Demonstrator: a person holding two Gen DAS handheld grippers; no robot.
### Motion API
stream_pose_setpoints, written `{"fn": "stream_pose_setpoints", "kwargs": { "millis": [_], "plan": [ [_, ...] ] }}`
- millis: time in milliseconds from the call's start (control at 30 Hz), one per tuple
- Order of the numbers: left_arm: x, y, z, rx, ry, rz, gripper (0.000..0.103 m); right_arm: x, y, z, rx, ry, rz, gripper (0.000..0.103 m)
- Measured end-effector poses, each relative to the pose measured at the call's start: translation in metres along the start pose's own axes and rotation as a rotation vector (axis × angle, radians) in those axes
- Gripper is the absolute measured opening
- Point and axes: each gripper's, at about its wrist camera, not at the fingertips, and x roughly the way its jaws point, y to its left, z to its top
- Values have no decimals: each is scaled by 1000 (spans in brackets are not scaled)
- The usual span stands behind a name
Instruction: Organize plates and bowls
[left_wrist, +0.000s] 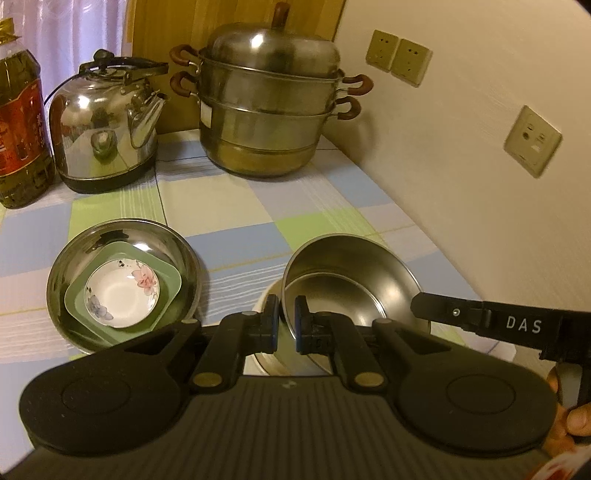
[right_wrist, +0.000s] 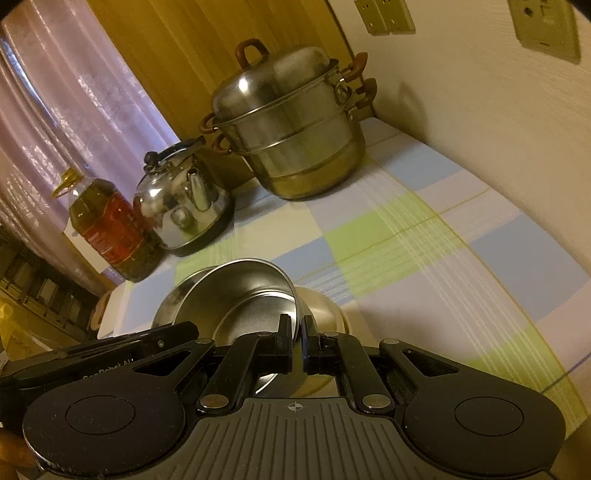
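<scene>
A steel bowl (left_wrist: 351, 280) is tilted above a cream bowl (left_wrist: 266, 354) on the checked cloth. My left gripper (left_wrist: 286, 326) is shut on the steel bowl's near rim. My right gripper (right_wrist: 297, 345) is shut on the opposite rim of the same steel bowl (right_wrist: 240, 295); its finger shows in the left wrist view (left_wrist: 443, 314). To the left, a larger steel bowl (left_wrist: 122, 236) holds a green square plate (left_wrist: 168, 282) with a white floral dish (left_wrist: 118, 295) on top.
A steel kettle (left_wrist: 103, 125), a stacked steamer pot (left_wrist: 273, 103) and an oil bottle (left_wrist: 18, 122) stand at the back of the table. A wall with sockets (left_wrist: 532, 140) runs along the right side.
</scene>
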Motion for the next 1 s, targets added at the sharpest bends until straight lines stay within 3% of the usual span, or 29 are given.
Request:
{"fn": "stream_pose_setpoints", "kwargs": {
  "millis": [900, 1000],
  "plan": [
    [45, 8, -1, 1, 94, 12, 7, 46, -19, 2, 27, 73, -37, 5],
    [45, 9, -1, -8, 95, 7, 12, 48, -20, 1, 32, 79, -34, 5]
  ]
}}
